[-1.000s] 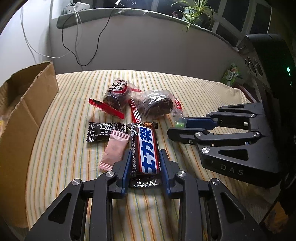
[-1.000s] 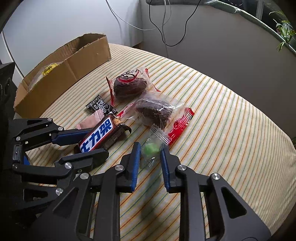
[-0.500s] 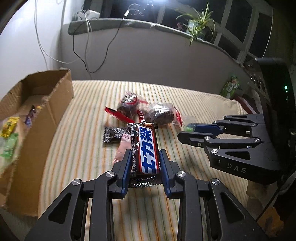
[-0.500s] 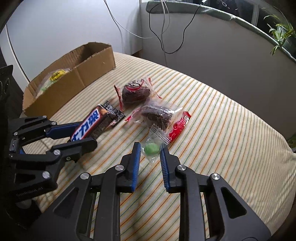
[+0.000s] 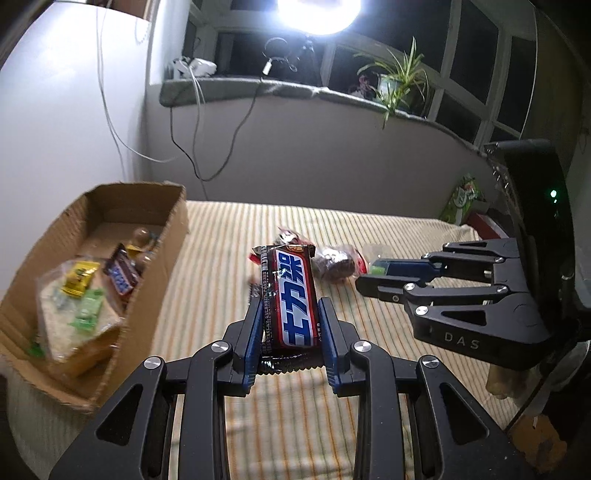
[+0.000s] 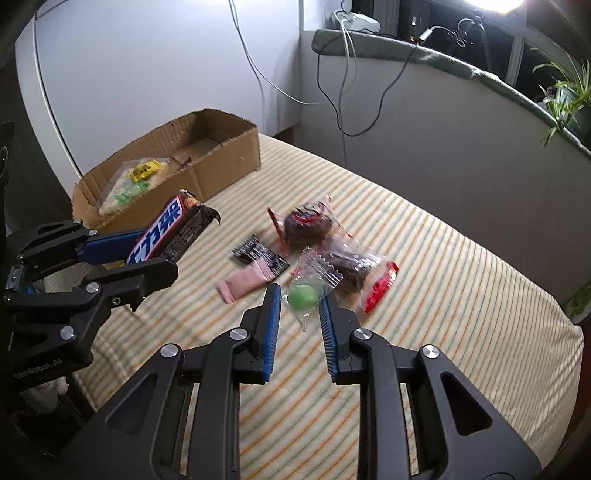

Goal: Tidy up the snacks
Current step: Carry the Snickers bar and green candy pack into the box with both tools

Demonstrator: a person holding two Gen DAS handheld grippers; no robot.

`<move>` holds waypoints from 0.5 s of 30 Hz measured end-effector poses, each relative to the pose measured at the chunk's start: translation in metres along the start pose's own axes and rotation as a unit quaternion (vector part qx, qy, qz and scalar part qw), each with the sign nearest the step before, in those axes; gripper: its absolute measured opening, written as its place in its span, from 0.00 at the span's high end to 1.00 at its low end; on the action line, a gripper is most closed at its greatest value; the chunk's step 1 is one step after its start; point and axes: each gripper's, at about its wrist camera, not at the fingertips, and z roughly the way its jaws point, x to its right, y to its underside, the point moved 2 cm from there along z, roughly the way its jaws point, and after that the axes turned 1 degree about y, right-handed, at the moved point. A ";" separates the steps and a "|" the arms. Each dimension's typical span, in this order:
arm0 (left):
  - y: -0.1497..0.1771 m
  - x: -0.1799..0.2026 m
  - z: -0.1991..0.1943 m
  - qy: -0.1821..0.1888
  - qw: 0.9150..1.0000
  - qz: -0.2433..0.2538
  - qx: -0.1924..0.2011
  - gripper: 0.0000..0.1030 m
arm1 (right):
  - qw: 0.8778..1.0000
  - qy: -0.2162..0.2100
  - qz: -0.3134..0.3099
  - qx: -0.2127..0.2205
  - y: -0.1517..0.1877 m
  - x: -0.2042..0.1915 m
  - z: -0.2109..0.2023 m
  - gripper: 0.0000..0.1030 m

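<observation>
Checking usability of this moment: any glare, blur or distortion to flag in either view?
Left wrist: lamp blows out the top, box contents smeared, candy bar sharp. Right wrist: evenly lit, loose snacks like the green candy slightly soft, glare only top right; fisheye bends the wall and striped cloth in both.

cardboard box [image 6: 218,170]: on striped cloth [image 6: 461,295], 10 o'clock of snack pile
pink sachet [image 6: 245,282]: 7 o'clock of black packet [image 6: 258,256], touching
plant [image 5: 397,79]: windowsill, 1 o'clock
</observation>
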 end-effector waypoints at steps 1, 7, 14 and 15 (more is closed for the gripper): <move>-0.001 -0.003 -0.003 -0.002 1.000 0.000 0.004 0.73 | 1.000 -0.001 -0.002 0.001 -0.002 -0.003 0.000 0.79; -0.006 -0.018 -0.015 -0.013 1.000 -0.005 0.021 0.73 | 1.000 -0.007 -0.015 0.010 -0.018 -0.021 0.002 0.79; -0.008 -0.039 -0.026 -0.030 0.999 -0.017 0.033 0.73 | 0.999 -0.016 -0.029 0.017 -0.038 -0.041 0.010 0.79; -0.008 -0.043 -0.028 -0.033 0.999 -0.019 0.035 0.73 | 0.999 -0.017 -0.031 0.018 -0.040 -0.043 0.012 0.79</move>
